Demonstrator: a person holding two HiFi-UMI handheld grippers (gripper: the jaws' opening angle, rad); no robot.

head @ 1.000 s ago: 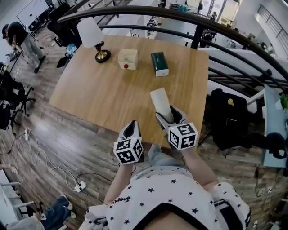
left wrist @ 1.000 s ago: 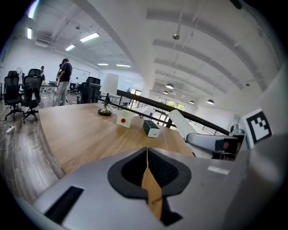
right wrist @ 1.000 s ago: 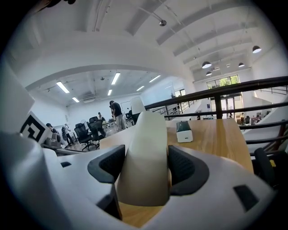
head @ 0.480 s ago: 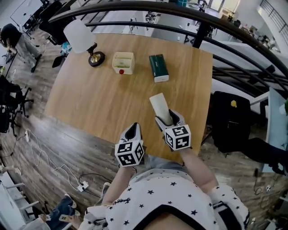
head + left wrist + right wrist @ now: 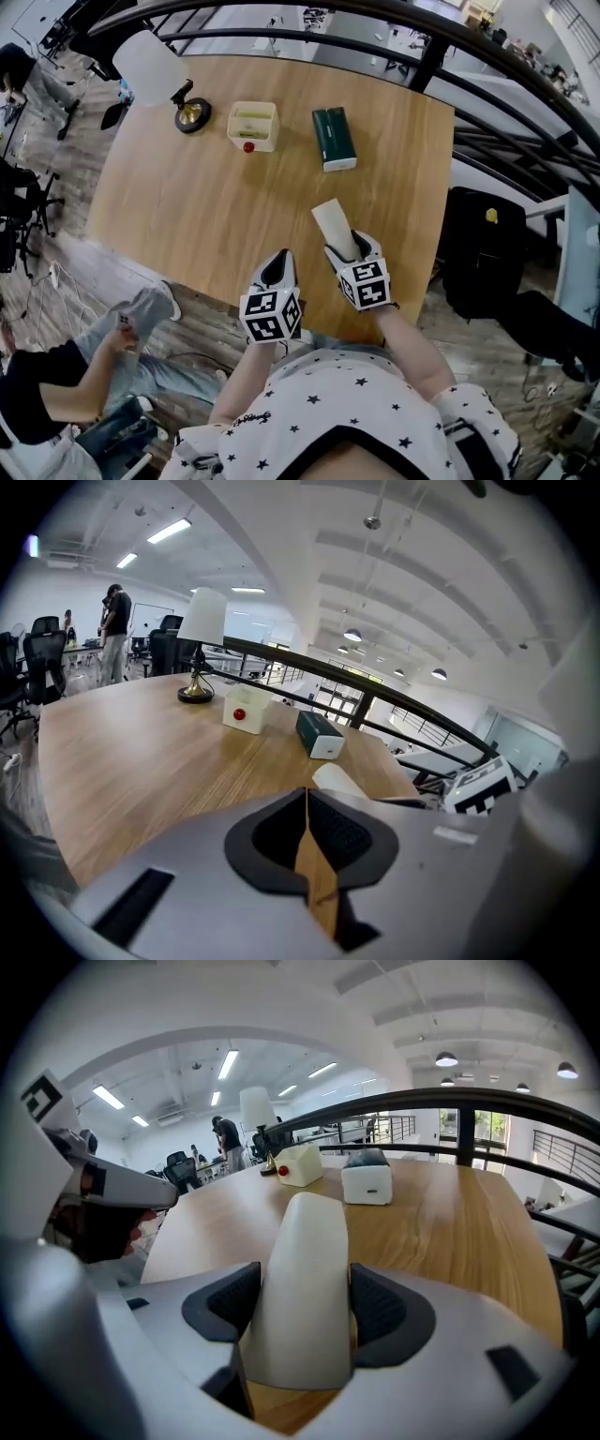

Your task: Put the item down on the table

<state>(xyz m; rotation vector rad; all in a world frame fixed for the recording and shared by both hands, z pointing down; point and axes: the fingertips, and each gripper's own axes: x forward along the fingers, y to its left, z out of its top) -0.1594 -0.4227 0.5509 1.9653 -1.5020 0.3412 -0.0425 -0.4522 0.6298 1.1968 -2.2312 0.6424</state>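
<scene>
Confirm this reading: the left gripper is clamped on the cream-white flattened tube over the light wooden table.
Not right. It is the right gripper, not the left, that is clamped on the cream-white flattened tube over the light wooden table. The right gripper view shows the tube pressed between its dark pads. The left gripper has its jaws together with nothing in them.
</scene>
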